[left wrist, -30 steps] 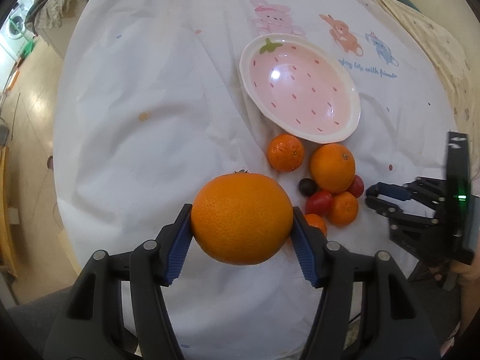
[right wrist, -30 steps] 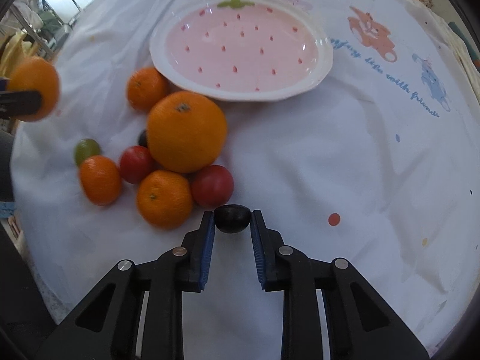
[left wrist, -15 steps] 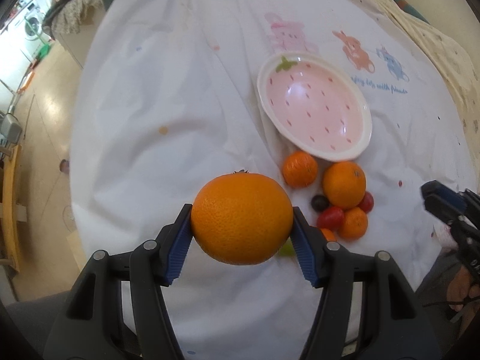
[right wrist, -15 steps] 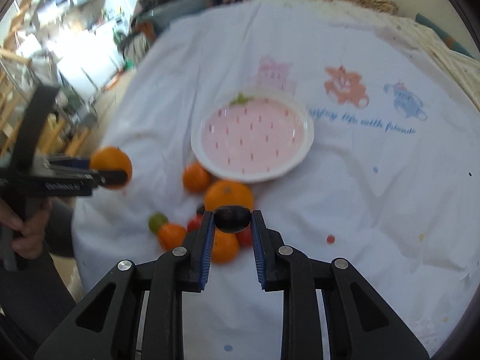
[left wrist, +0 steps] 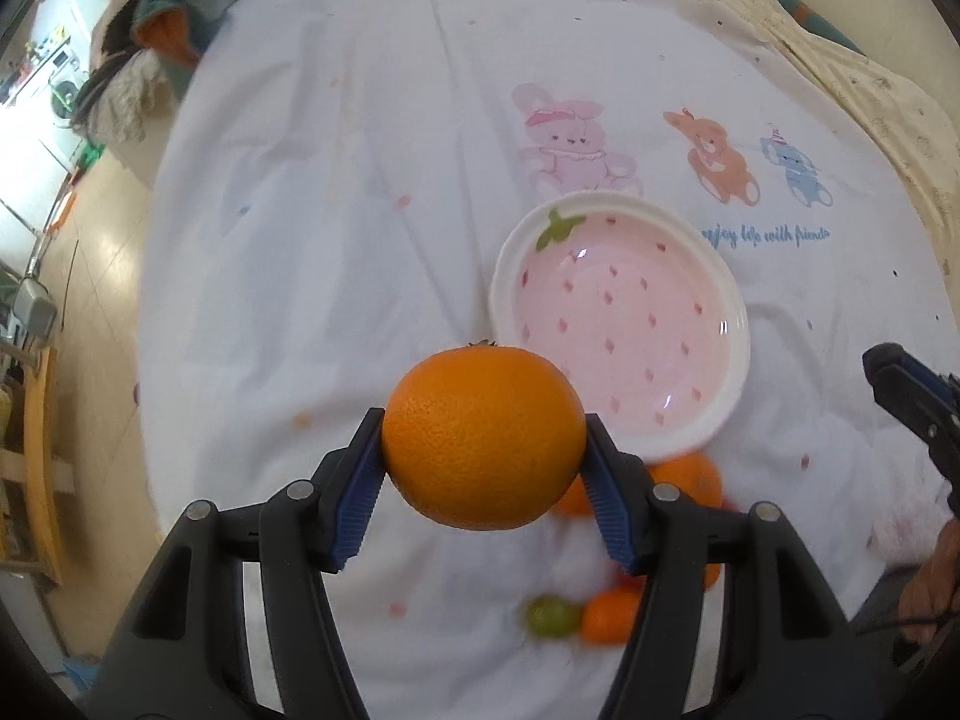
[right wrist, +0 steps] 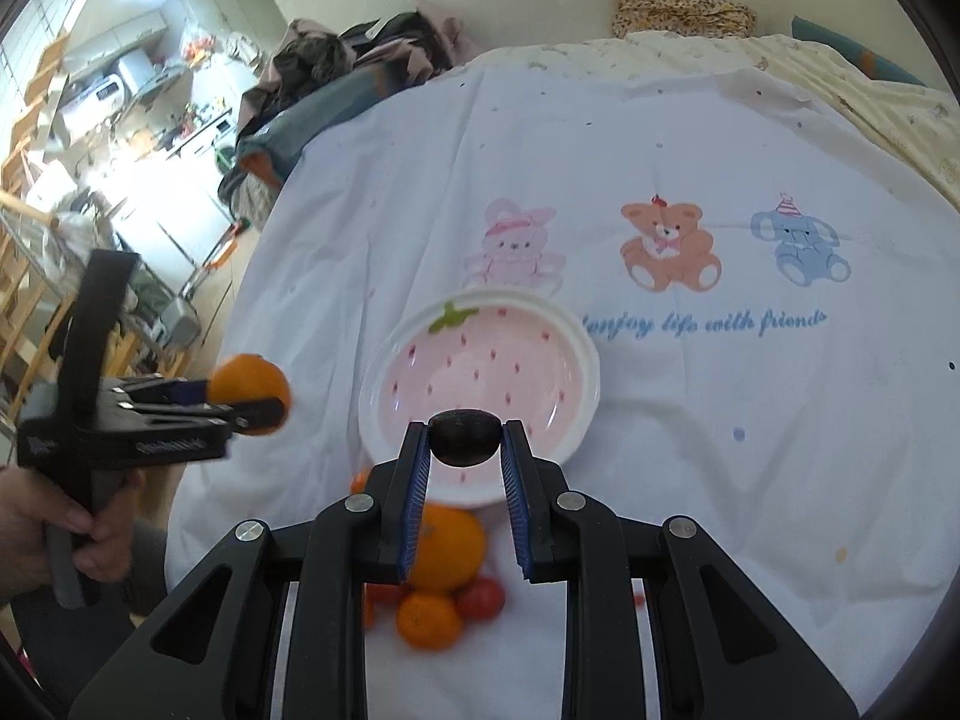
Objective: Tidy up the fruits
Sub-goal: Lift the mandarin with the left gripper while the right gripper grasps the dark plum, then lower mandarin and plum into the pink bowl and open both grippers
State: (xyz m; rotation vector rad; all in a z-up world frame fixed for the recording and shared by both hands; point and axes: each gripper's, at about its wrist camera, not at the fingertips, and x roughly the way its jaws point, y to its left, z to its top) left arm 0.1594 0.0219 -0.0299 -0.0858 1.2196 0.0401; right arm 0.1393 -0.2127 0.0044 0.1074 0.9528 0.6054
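Fruits observed in three places: two held aloft, the remainder on a white cartoon-printed cloth (right wrist: 690, 138).

Left: the left gripper (left wrist: 483, 468) pinches a large round orange (left wrist: 483, 437) between its blue-padded fingers (left wrist: 359, 495), one pad on each side. In the right wrist view this gripper (right wrist: 249, 399) and the orange (right wrist: 249, 384) hang off the cloth's left edge, held by the person's left hand (right wrist: 36, 528).

Centre: a pink strawberty-patterned dish with white rim (right wrist: 591, 360) sits on the cloth, nothing in it. Near side of the dish, a loose group of fruit lies on the cloth: a large orange (right wrist: 447, 546), a small mandarin (right wrist: 429, 621) and a red tomato (right wrist: 480, 597), touching or just beside one another. The left wrist view adds a small green fruit (left wrist: 549, 617) beside another mandarin (left wrist: 609, 618); both are blurred.

Right: the right gripper (right wrist: 465, 438) pinches a small dark, roundish fruit (right wrist: 465, 437) between its blue pads, held above the near rim of the dish. In the left wrist view only the tip of this gripper (left wrist: 900, 378) shows at the right edge; its grasp cannot be judged there.
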